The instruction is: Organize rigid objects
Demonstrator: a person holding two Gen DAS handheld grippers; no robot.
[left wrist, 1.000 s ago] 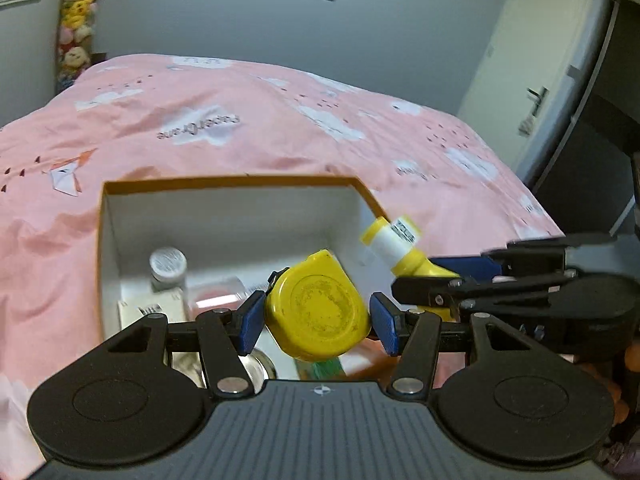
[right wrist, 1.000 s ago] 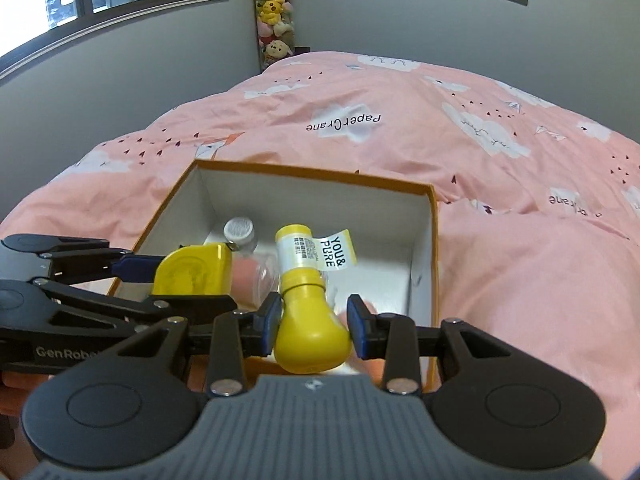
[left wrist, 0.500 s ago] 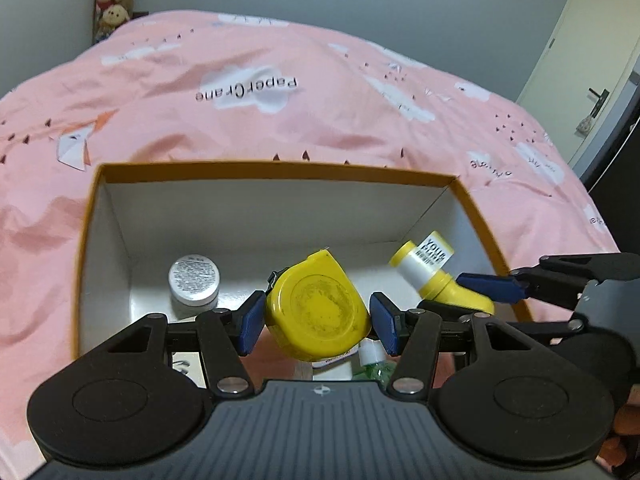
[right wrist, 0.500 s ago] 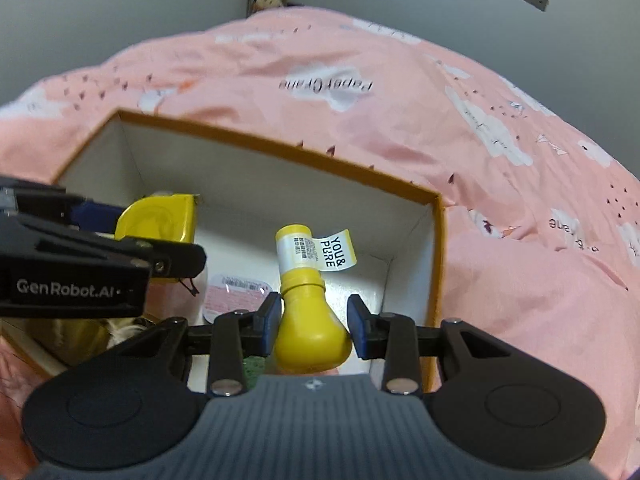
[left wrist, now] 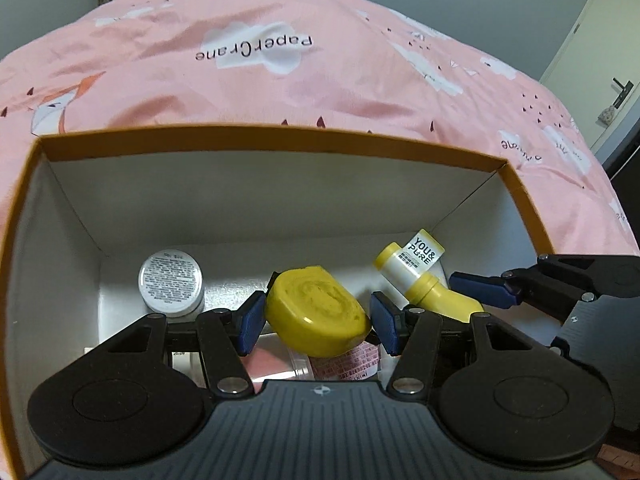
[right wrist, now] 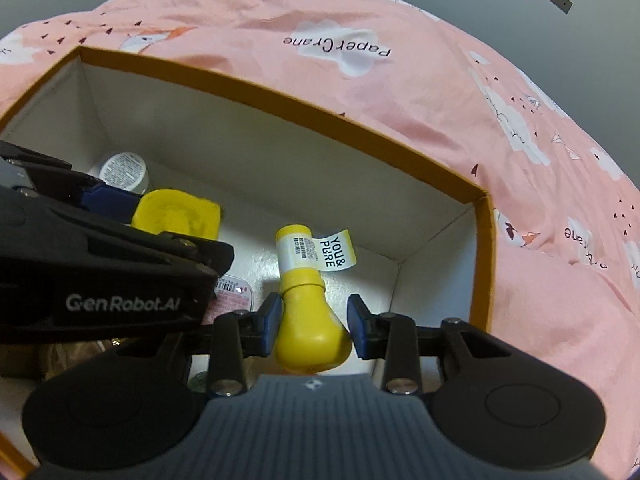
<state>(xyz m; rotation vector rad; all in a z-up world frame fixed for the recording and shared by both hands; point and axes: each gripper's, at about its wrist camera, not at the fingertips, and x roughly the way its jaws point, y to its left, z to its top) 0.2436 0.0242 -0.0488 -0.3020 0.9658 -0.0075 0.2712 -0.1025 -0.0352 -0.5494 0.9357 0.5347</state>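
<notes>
Both grippers reach down into an orange-rimmed white box (left wrist: 280,140) on a pink bed. My left gripper (left wrist: 318,320) has just opened: a small gap shows at each pad, and the yellow tape measure (left wrist: 316,312) sits tilted between them. It also shows in the right wrist view (right wrist: 176,216). My right gripper (right wrist: 314,322) stands slightly open around a yellow bottle (right wrist: 308,304) with a "YOU & PURE" tag; a gap shows at the right pad. The bottle also shows in the left wrist view (left wrist: 424,284).
A white round jar (left wrist: 172,284) stands in the box at the back left, also in the right wrist view (right wrist: 124,172). A pink-labelled packet (left wrist: 348,360) and other small items lie on the box floor. The pink duvet (left wrist: 320,60) surrounds the box.
Both grippers have moved forward and down into the box. The left jaws have parted and the tape measure has tipped over between them. The right jaws have loosened on the yellow bottle.
</notes>
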